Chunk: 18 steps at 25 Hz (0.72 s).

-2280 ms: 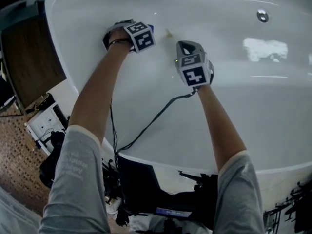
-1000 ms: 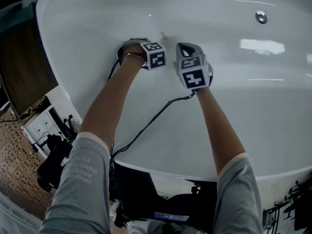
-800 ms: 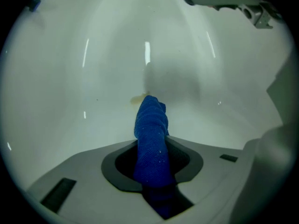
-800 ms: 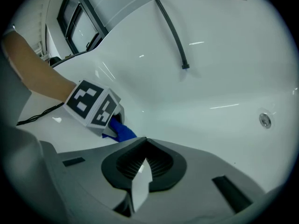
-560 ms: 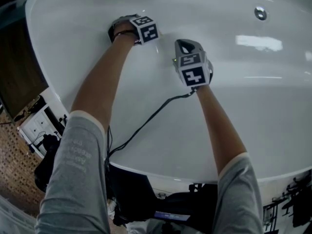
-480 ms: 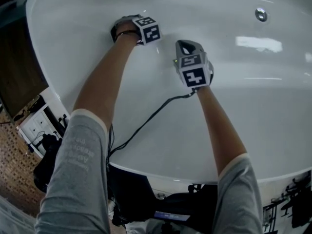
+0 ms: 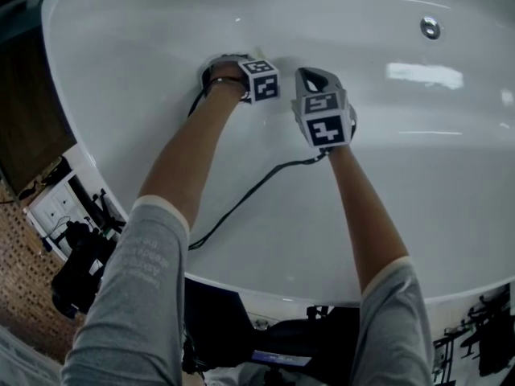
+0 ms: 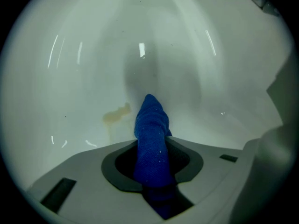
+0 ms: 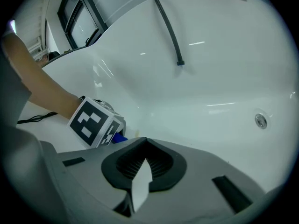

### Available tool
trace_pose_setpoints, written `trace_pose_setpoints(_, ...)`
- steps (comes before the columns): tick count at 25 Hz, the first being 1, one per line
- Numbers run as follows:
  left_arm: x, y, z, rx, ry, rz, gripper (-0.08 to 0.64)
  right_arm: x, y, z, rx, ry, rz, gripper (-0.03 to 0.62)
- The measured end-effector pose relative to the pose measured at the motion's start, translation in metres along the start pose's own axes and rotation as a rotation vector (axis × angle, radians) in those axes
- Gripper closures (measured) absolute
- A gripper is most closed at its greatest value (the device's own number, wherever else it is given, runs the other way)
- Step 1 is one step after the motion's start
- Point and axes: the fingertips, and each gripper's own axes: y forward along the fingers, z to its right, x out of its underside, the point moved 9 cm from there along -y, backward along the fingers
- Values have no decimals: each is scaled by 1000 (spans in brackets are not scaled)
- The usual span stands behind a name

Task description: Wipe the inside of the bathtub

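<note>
- The white, glossy bathtub (image 7: 241, 215) fills the scene, and both your arms reach inside it.
- The print on your left sleeve (image 7: 141, 272) is too faint to read.
- Your left gripper (image 8: 152, 171) is clamped on a blue cloth (image 8: 152, 125), and its marker cube (image 7: 263, 80) bears black-and-white squares.
- Your right gripper (image 9: 140, 171) hangs just beside it with its jaws nearly together. Only a thin white sliver (image 9: 140, 188) shows between them, and I cannot identify it.
- The cloth's tip is at the tub wall, next to a yellowish stain (image 8: 117, 116).
- The metal drain (image 7: 430, 27) lies well apart.
</note>
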Motion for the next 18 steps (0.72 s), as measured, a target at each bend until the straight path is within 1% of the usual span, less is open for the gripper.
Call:
trace_pose_setpoints(3, -6, 2, -23, -63, -49, 19, 434, 5, 1, 3, 5, 4, 2, 583)
trace_pose_setpoints(6, -7, -2, -59, -145, -98, 26, 434, 8, 3, 5, 9, 5, 3, 583)
trace_pose_setpoints(8, -3, -7, -78, -176, -122, 29, 434, 11, 4, 5, 10, 8, 3, 583)
trace_pose_setpoints(10, -2, -10, -84, -176, -117, 27, 433, 13, 3, 6, 14, 10, 2, 583)
trace_pose_setpoints(13, -8, -9, -74, -175, -80, 26, 436, 13, 1, 12, 30, 17, 1, 583)
trace_pose_setpoints(18, -30, -3, -29, -101, -54, 54, 437, 13, -9, 31, 86, 24, -5, 583)
